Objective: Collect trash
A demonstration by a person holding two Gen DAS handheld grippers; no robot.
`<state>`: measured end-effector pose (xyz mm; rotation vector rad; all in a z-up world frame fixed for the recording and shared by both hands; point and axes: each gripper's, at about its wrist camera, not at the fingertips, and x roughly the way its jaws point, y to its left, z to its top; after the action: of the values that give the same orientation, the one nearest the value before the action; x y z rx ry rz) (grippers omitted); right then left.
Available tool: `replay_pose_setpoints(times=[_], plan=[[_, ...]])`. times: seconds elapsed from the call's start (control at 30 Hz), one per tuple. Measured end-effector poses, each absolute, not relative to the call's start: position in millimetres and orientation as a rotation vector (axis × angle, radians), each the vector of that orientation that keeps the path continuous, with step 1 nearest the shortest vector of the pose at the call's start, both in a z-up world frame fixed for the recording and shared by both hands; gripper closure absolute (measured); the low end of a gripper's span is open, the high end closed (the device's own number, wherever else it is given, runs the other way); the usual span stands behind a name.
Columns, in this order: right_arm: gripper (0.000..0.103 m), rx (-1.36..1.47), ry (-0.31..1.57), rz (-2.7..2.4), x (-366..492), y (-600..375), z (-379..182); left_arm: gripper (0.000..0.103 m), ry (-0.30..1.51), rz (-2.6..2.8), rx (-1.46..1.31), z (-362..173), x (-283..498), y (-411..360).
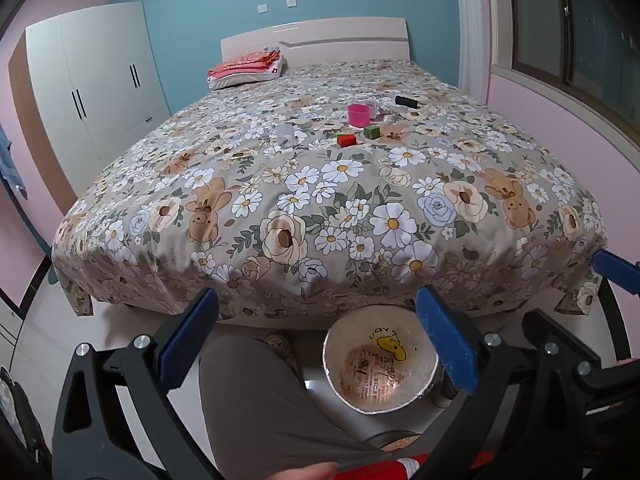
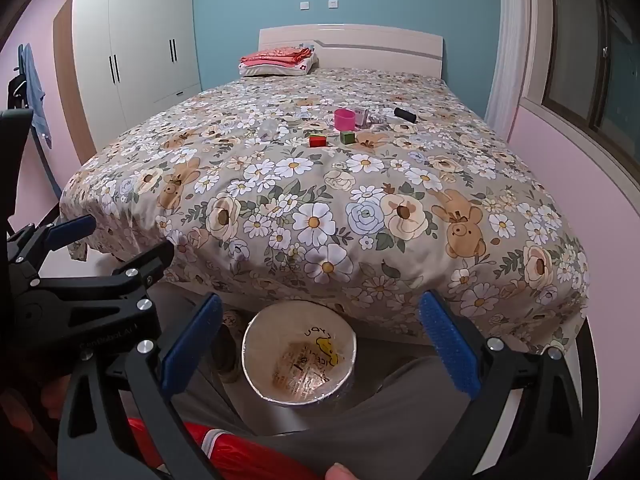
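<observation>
Left tool [image 1: 316, 336]: jaws spread wide, nothing between the pads, pitched down over the foot of the bed [image 1: 280, 216]. Right tool [image 2: 320, 340]: likewise spread and empty. Both hang at the near edge, well apart from the items, so no pick has begun.

Bin [image 1: 380, 364], lined with printed plastic, stands on the floor just beyond the bed's foot edge, between the person's knees; probably parked there so each item can be dropped with a short swing back.

Items sit in a loose cluster right of the bed's middle, toward the headboard half. Left to right: a clear crumpled wrapper [image 1: 287, 136], hard to read against the pattern; red block [image 1: 346, 139]; pink cup [image 1: 359, 114], upright; green block [image 1: 371, 132]; small pale box [image 1: 372, 106] just behind the cup; black cylinder [image 1: 406, 101], lying on its side nearest the right edge.

Folded red cloth [image 1: 244, 65] lies on a pillow at the far left corner, probably not trash.

Reaching the cluster likely needs a long lean over the foot edge.
</observation>
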<state>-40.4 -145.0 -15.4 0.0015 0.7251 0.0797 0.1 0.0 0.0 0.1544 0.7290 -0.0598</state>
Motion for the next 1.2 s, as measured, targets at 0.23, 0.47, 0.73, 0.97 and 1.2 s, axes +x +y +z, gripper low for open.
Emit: replay_pose_setpoints(times=[0.23,0.47,0.73,0.97,1.2], plan=[[0.003,0.001,0.727,0.079,-40.0,-144.5,-15.8,0.007,0.732,-0.059,0.155,0.3,0.0,0.1],[0.003,0.002,0.729,0.078,-40.1,-144.7,-15.8,0.007,0.731,-0.06,0.155,0.7,0.0,-0.1],[0.003,0.002,0.729,0.076,-40.0,-144.7,-14.0,0.007,0.732,-0.06,0.155,0.4,-0.1,0.2],[0.003,0.003,0.73,0.076,-40.7,-146.7,-17.3,0.007,0.732,-0.059,0.153,0.1,0.1,0.2],[0.003,0.003,0.73,0.077,-40.8,-146.5,-17.4,0.007,0.732,-0.058,0.154,0.2,0.0,0.3]])
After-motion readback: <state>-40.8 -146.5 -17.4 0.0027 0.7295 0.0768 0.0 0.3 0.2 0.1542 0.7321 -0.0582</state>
